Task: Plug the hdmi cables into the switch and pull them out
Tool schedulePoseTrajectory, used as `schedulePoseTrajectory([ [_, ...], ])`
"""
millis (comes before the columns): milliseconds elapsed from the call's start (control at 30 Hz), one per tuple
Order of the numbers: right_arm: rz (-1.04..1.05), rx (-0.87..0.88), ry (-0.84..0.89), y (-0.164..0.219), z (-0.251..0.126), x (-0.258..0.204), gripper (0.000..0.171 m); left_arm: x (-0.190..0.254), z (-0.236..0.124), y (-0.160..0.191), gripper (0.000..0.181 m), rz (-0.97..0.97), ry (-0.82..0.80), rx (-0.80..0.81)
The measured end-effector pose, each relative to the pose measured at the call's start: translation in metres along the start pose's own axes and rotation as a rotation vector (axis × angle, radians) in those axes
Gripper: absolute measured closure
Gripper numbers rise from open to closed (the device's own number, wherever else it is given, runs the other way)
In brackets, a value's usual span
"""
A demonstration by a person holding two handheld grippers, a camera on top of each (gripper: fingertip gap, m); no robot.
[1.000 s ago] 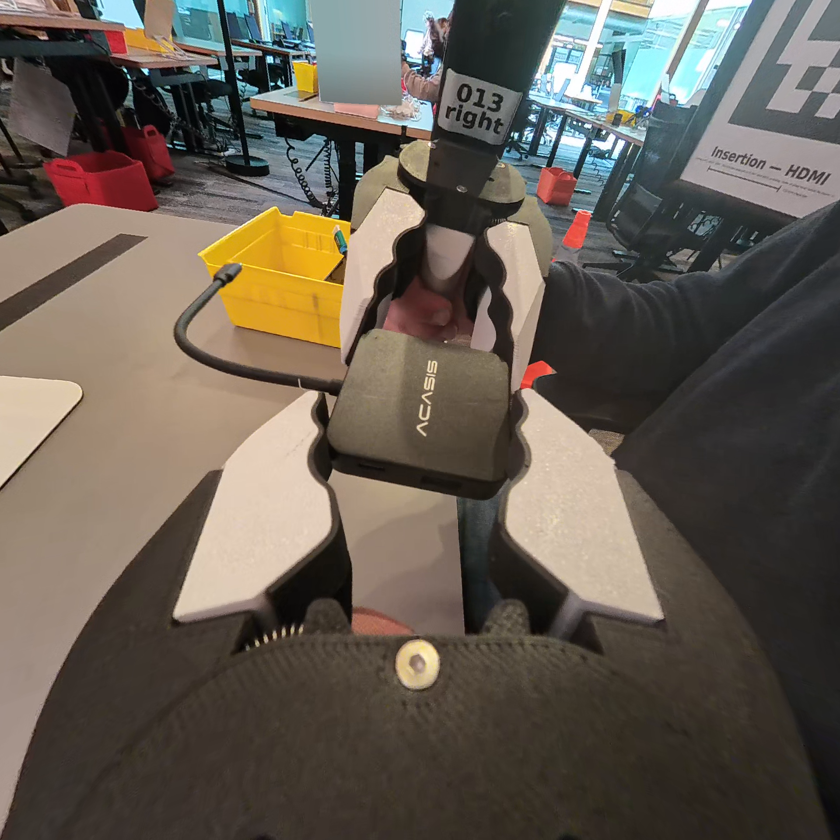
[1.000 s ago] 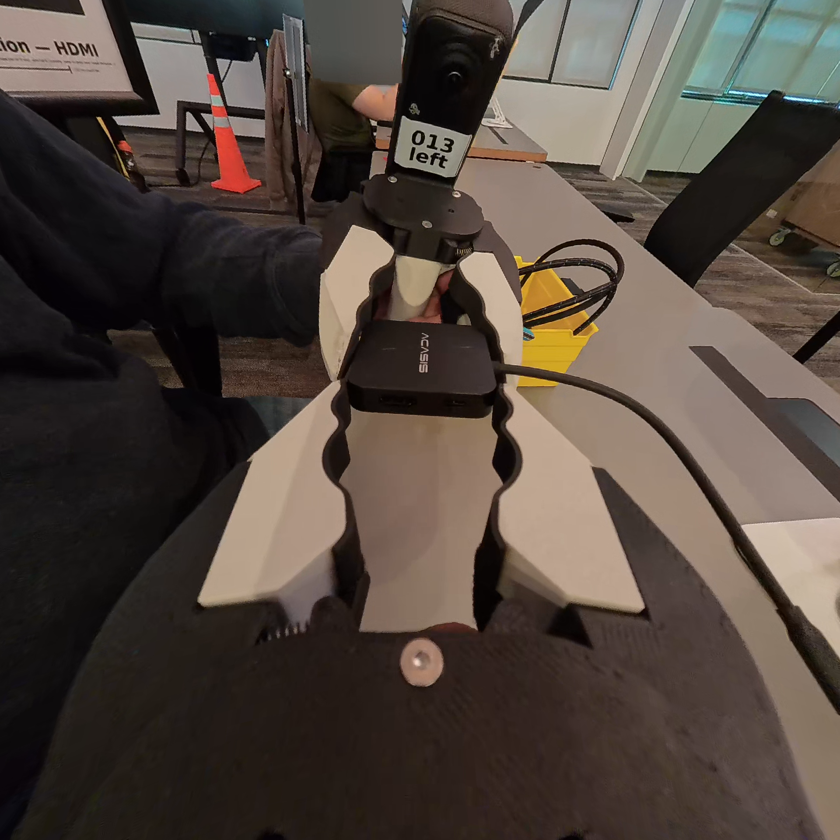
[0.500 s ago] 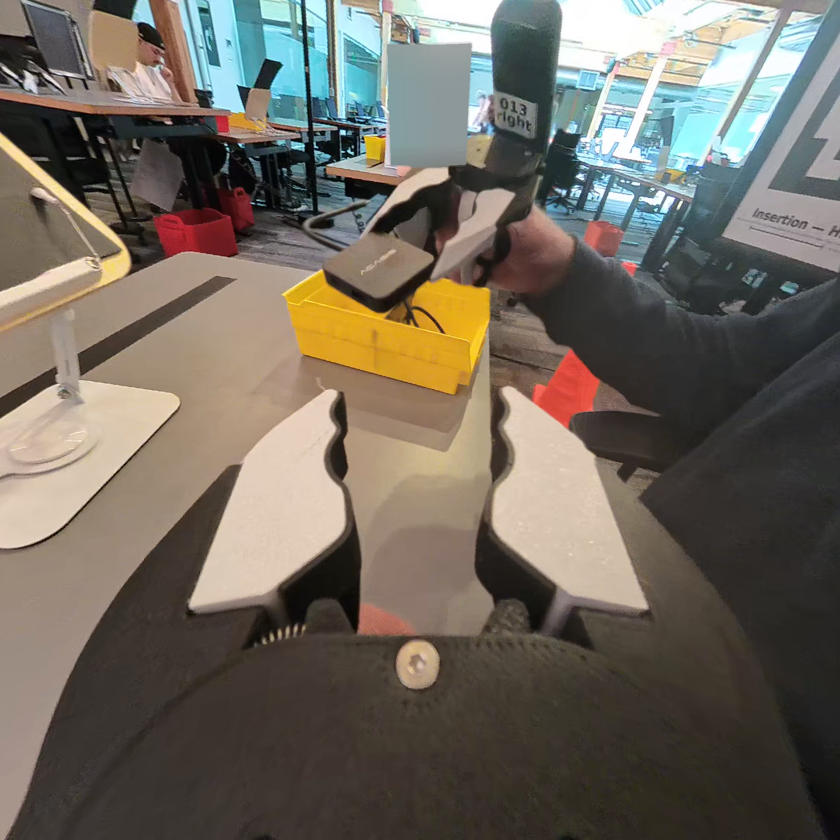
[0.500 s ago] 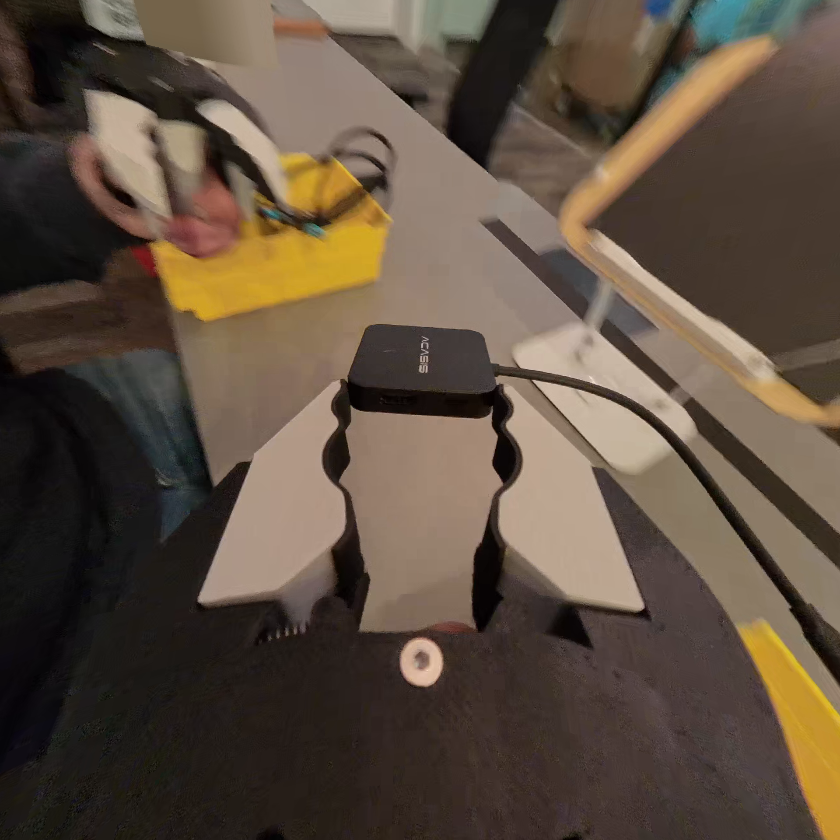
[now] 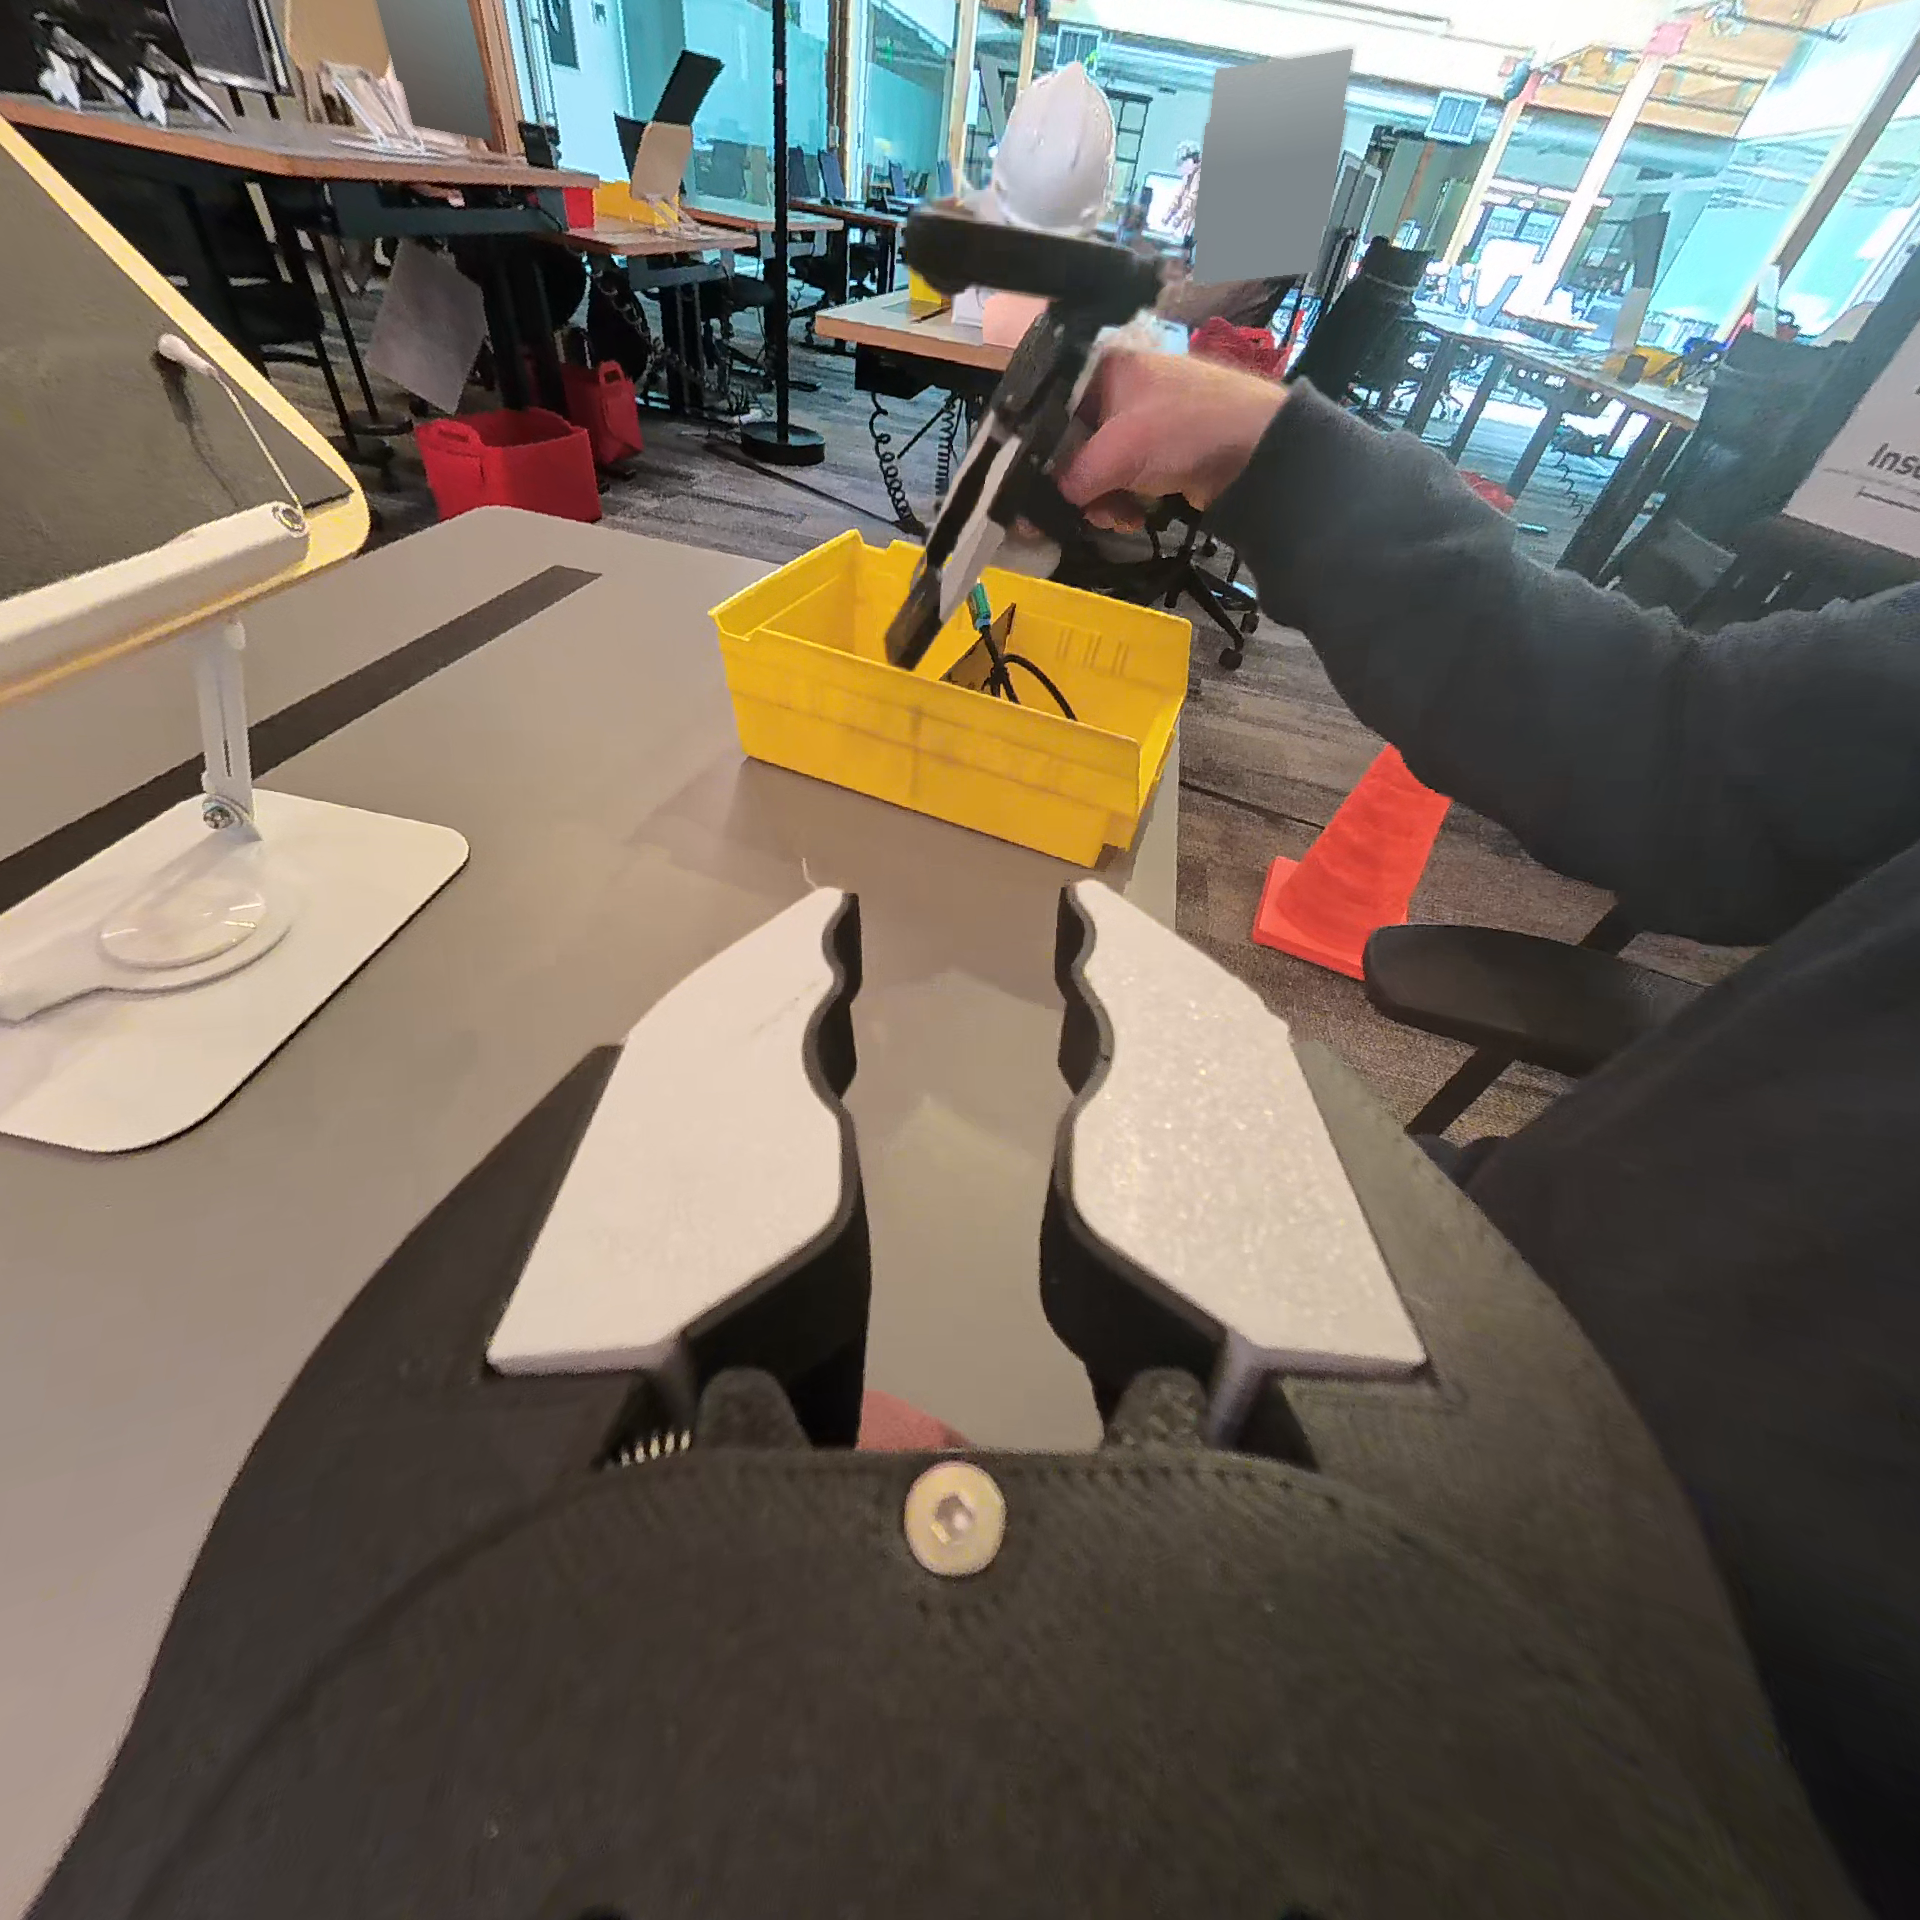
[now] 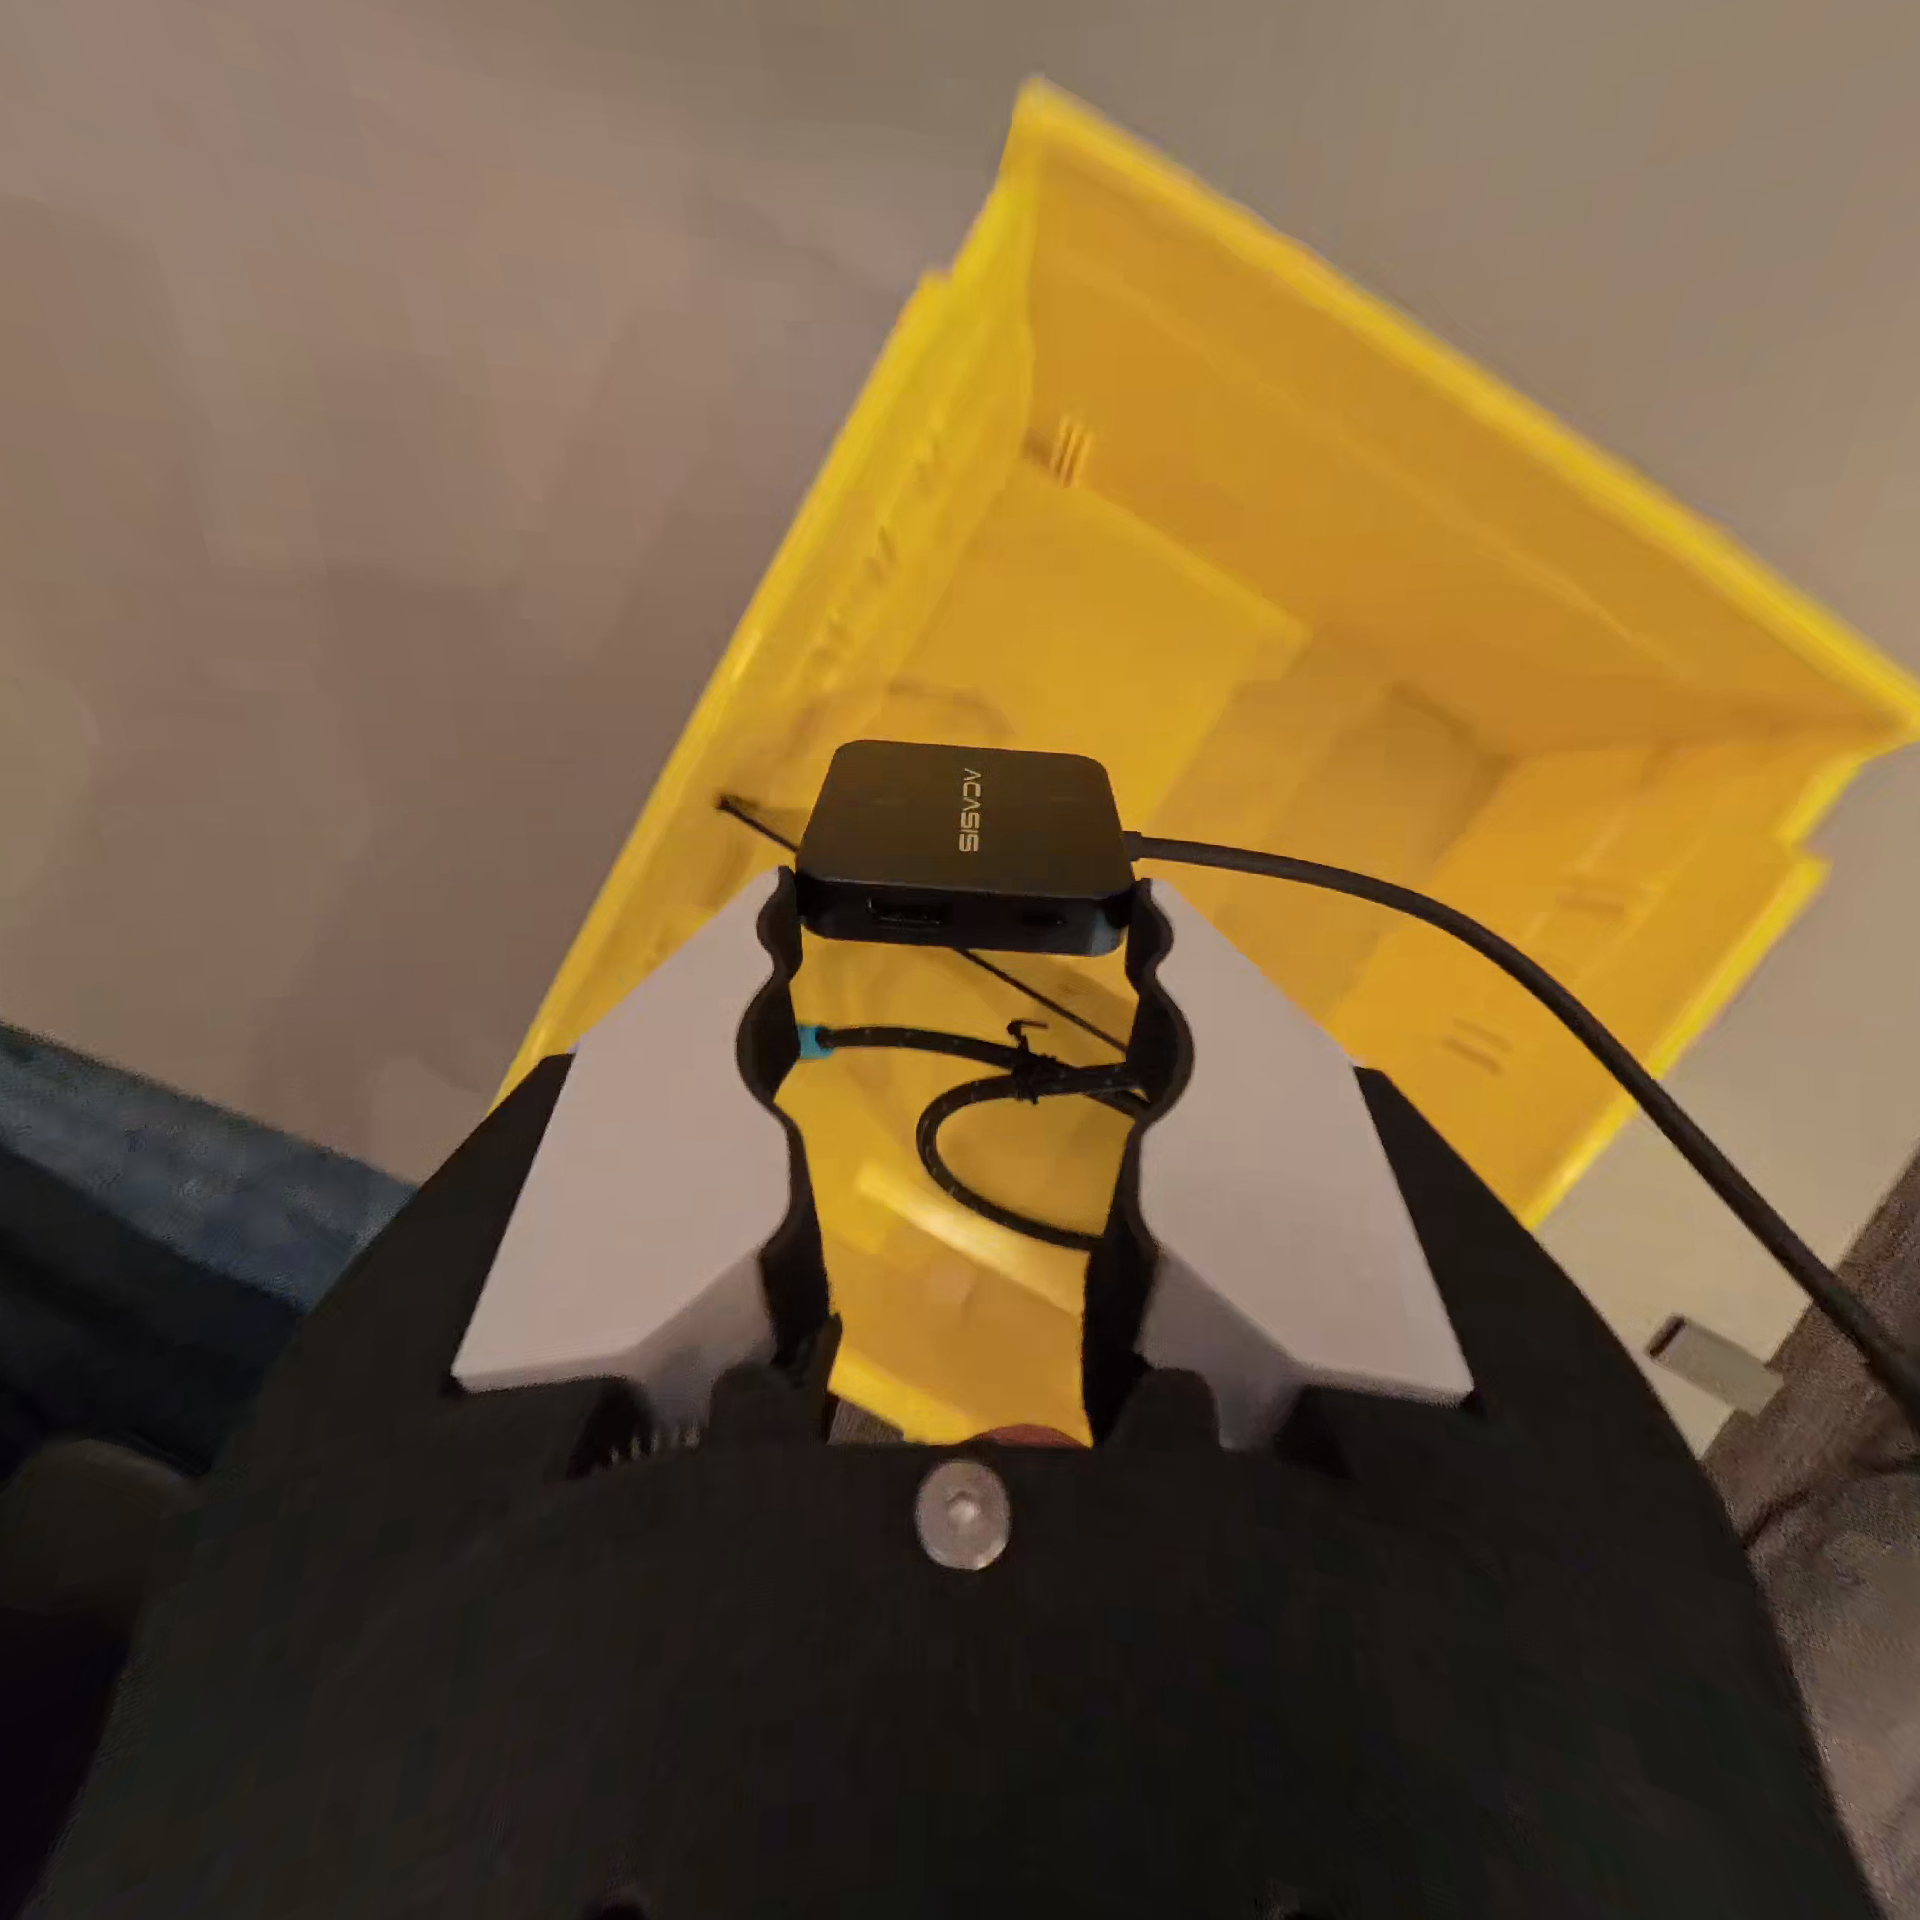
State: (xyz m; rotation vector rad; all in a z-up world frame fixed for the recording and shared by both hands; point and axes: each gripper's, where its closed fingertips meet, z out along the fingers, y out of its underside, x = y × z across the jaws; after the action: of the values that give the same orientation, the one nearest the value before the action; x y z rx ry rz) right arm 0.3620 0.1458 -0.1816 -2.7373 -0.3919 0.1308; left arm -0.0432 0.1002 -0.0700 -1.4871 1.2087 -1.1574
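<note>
Overhead now, right tongs (image 6: pixel 961 894) clamped on one black switch (image 6: pixel 964 821), tips pinching its two sides. Flat rounded-square box, pale lettering on top, two ports on the near edge, one wide and one small. One black lead (image 6: pixel 1455 925) leaving its right side, trailing down and off to the right. Switch held above one yellow bin (image 6: pixel 1351 582) on the grey bench (image 6: pixel 312 416). Inside bin: one braided black cable (image 6: pixel 997 1132), coiled and tied, blue-collared plug at one end; possibly more beneath, view blurred. Left tongs (image 5: pixel 956 914) parted a moderate gap, holding nothing, low over the bench, well short of the bin. One white stand (image 5: pixel 208 935) at left. One orange cone (image 5: pixel 1351 862) on floor.
</note>
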Motion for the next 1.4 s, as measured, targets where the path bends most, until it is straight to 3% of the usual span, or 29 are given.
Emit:
schedulePoseTrajectory([
  [133,0.015,-0.210,-0.035,0.015,0.033,0.007,0.110,-0.003,0.002,0.004,0.145,-0.014,0.000,-0.014],
  [200,0.045,-0.249,-0.092,0.011,0.040,0.004,0.110,-0.004,0.002,0.006,0.145,-0.018,0.000,-0.020],
  [267,0.043,-0.282,-0.040,0.005,0.047,0.017,0.112,-0.004,0.002,0.007,0.145,-0.023,0.000,-0.022],
  [367,0.056,-0.191,-0.028,-0.022,0.050,0.026,0.110,-0.006,0.001,0.008,0.144,-0.027,-0.003,-0.023],
  [500,0.029,-0.043,0.004,-0.049,0.027,0.021,0.113,-0.012,-0.002,0.007,0.142,-0.027,-0.018,-0.025],
  [733,-0.216,0.227,-0.058,-0.086,-0.031,-0.083,0.115,-0.039,-0.033,-0.007,0.134,0.048,-0.162,-0.067],
  [967,-0.452,0.434,-0.214,-0.091,-0.055,-0.221,0.118,-0.096,-0.121,-0.011,0.130,0.163,-0.544,-0.263],
  [1067,-0.470,0.507,-0.315,-0.090,-0.054,-0.268,0.120,-0.117,-0.160,0.009,0.127,0.132,-0.642,-0.399],
  [1167,-0.504,0.516,-0.379,-0.085,-0.039,-0.304,0.123,-0.121,-0.183,0.045,0.127,0.064,-0.608,-0.556],
  [1400,-0.555,0.490,-0.420,-0.078,0.002,-0.345,0.126,-0.153,-0.228,0.123,0.124,-0.132,-0.669,-0.776],
])
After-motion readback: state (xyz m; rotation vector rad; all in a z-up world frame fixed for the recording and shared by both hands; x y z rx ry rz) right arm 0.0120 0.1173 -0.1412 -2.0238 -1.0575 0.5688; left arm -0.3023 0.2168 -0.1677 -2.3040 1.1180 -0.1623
